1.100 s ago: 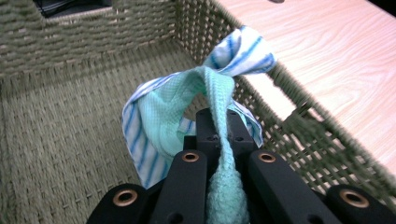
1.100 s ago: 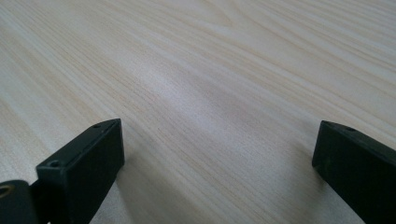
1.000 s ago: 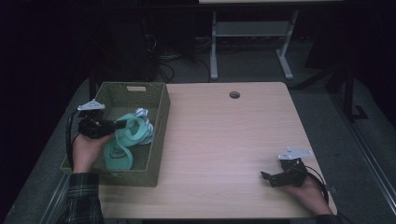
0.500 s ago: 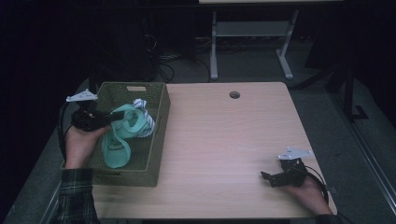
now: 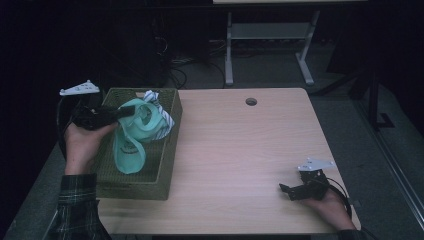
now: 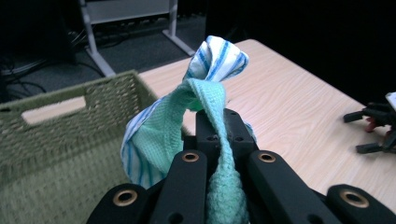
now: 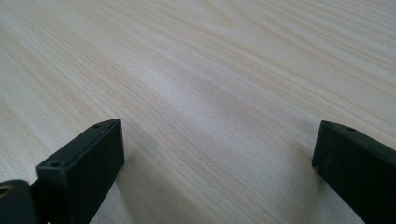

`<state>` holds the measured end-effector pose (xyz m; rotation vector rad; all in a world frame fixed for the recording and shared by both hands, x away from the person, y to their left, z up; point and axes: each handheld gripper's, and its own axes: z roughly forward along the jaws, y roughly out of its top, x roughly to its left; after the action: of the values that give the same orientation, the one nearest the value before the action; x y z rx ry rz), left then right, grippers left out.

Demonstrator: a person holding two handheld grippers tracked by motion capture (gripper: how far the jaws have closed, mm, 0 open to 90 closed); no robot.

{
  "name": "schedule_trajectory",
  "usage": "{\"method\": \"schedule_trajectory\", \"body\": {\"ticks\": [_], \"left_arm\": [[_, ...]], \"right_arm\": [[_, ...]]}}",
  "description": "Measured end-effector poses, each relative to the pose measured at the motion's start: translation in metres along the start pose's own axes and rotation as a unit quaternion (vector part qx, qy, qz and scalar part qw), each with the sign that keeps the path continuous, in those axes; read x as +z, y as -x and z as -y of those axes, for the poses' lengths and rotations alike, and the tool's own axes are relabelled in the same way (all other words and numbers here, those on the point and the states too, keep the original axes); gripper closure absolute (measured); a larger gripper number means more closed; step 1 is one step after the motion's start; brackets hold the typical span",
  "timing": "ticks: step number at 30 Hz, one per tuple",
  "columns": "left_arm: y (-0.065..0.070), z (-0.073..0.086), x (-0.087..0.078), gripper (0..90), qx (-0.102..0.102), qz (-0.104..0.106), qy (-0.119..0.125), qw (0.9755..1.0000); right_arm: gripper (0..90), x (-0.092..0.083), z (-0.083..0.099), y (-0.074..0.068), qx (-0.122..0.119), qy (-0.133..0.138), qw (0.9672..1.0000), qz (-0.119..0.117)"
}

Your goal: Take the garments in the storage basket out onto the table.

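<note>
The left gripper point(image 5: 122, 113) pinches a green cloth point(image 5: 131, 145) tight, with a blue-striped cloth point(image 6: 219, 58) tangled in it. Both hang over the woven basket point(image 5: 165, 170) below. The left hand point(image 5: 82, 145) is lifted. The right gripper point(image 5: 290, 192), jaws spread wide, rests low on the wooden table point(image 5: 235, 150). The room behind is dark.

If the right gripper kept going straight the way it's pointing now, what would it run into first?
Probably nothing soon: the right gripper, its jaws open, points left across bare table. The green basket lies farthest along that line, though depth is hard to judge.
</note>
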<state>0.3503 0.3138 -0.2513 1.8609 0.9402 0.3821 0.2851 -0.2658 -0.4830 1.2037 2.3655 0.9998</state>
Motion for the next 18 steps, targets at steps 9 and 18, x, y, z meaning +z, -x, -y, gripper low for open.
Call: {"method": "schedule_trajectory", "body": {"ticks": [9,18], "left_arm": [[0.018,-0.024,-0.003,87.1,0.024,0.004,0.010,0.9997],[0.034,-0.041,0.004,87.1,0.041,0.014,0.017,0.9989]], "right_arm": [[1.8,0.000,0.000,0.000,0.001,0.000,1.0000,0.000],[1.8,0.000,0.000,0.000,0.000,0.000,1.0000,0.000]]}}
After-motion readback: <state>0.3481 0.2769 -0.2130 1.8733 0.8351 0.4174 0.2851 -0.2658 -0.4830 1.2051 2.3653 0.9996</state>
